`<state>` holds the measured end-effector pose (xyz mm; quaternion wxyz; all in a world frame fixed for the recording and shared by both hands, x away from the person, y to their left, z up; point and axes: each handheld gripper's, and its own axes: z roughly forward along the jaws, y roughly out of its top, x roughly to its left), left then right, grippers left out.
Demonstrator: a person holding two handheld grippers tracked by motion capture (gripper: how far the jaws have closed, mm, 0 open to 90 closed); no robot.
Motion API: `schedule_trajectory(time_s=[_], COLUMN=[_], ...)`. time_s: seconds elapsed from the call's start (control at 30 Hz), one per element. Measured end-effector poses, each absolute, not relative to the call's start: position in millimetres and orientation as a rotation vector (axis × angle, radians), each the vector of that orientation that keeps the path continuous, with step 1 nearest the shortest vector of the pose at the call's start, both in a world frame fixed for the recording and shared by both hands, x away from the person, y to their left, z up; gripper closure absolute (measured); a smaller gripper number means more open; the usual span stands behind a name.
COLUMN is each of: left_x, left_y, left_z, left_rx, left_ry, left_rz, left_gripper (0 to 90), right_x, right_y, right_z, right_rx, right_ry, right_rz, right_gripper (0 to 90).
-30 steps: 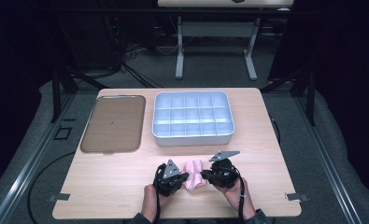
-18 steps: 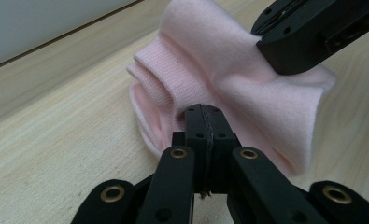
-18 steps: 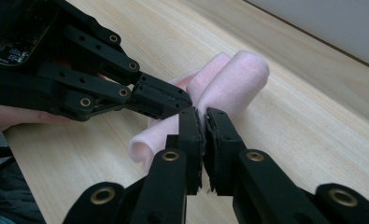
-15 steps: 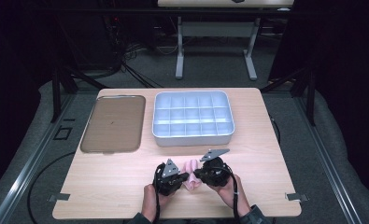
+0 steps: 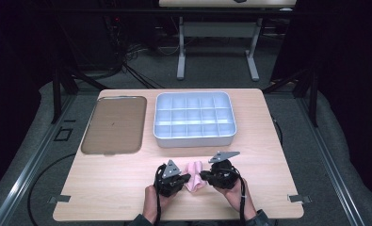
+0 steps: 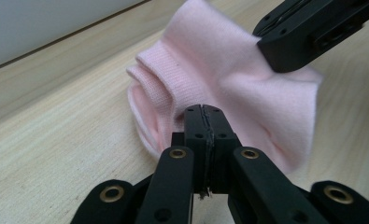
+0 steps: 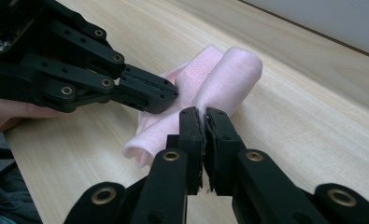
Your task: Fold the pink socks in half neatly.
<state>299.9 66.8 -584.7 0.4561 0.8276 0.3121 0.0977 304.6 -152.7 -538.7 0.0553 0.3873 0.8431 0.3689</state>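
A small pink sock (image 5: pixel 195 179) lies crumpled on the wooden table near its front edge, between my two grippers. My left gripper (image 5: pixel 187 178) comes at it from the left, my right gripper (image 5: pixel 204 175) from the right. In the left gripper view the left gripper (image 6: pixel 203 112) has its jaws pressed together at the sock's (image 6: pixel 229 65) ribbed cuff, and the right gripper (image 6: pixel 268 44) bites the far side. In the right gripper view the right gripper (image 7: pixel 203 114) is shut at the rolled sock (image 7: pixel 229 74), with the left gripper (image 7: pixel 166 95) pinching its other edge.
A pale grey tray (image 5: pixel 193 141) divided into several compartments stands at the back middle of the table. A flat brown tray (image 5: pixel 113 125) lies to its left. The person's hands rest at the table's front edge (image 5: pixel 174 219).
The right gripper shifted left toward the sock, then settled against it with its top plate turned. The left gripper and the sock barely moved.
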Motion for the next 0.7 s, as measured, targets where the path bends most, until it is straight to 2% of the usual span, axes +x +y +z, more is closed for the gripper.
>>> schedule_trajectory(time_s=[0.1, 0.27, 0.7], left_x=[299, 300, 303], left_y=[70, 69, 70], left_z=[-584, -586, -588], left_rx=[2.025, 2.057, 2.051], left_ry=[0.784, 0.792, 0.793], left_rz=[0.233, 0.224, 0.198], left_gripper=[85.6, 89.4, 89.8], right_x=[305, 305, 308], right_y=[-154, -156, -141], right_z=[-540, -539, -532], right_rx=[1.18, 1.17, 1.087], right_ry=[2.558, 2.564, 2.587], right_rz=[1.114, 1.1, 1.133], right_gripper=[85.7, 85.7, 85.6])
